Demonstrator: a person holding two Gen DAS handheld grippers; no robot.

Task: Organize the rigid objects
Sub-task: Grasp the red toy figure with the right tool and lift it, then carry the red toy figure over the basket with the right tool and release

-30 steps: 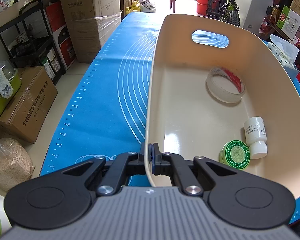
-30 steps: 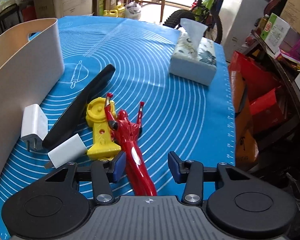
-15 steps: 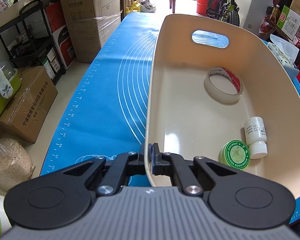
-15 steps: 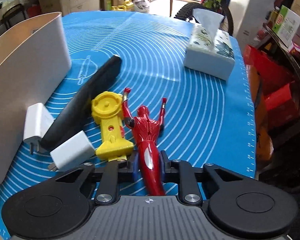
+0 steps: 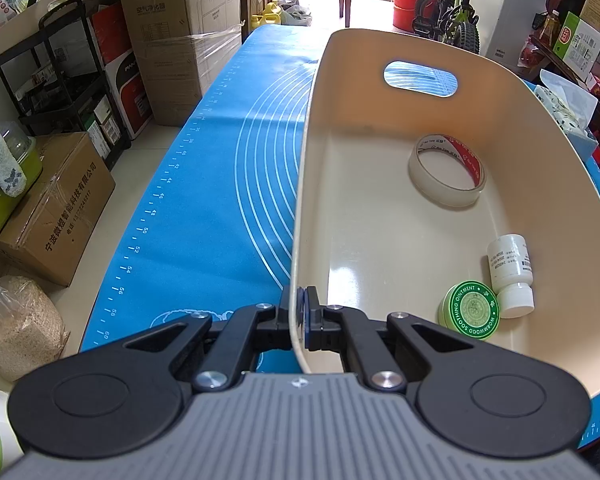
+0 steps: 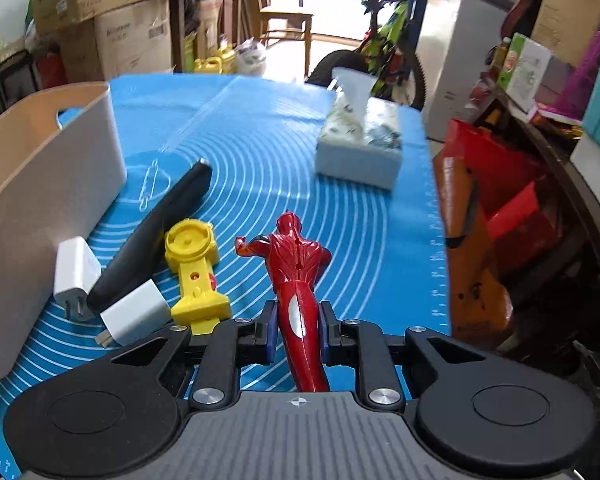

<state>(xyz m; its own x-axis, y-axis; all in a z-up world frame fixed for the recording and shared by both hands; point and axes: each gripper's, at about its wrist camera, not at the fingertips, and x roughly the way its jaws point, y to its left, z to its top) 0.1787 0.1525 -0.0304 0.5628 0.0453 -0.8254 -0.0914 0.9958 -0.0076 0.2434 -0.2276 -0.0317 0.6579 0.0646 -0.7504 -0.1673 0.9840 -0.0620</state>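
Note:
My left gripper (image 5: 298, 322) is shut on the near rim of the cream bin (image 5: 300, 208). Inside the bin lie a tape roll (image 5: 448, 170), a white bottle (image 5: 510, 270) and a green ointment tin (image 5: 469, 310). My right gripper (image 6: 298, 330) is shut on the legs of a red toy figure (image 6: 296, 264) and holds it lifted above the blue mat (image 6: 260, 152). On the mat to its left lie a yellow toy (image 6: 194, 264), a long black object (image 6: 160, 230) and two white chargers (image 6: 76, 268) (image 6: 134, 316), next to the bin's outer wall (image 6: 40, 208).
A tissue box (image 6: 360, 148) stands at the mat's far right. Cardboard boxes (image 5: 52, 204) and a black rack (image 5: 60, 92) stand on the floor left of the table. A bicycle (image 5: 452, 16) and a chair are beyond the far end. Red bags (image 6: 500, 208) are right of the table.
My right gripper closed on the red figure's legs and raised it off the mat, tilting upward. In the bin, the tape roll tipped down to lie flatter. My left gripper has not moved.

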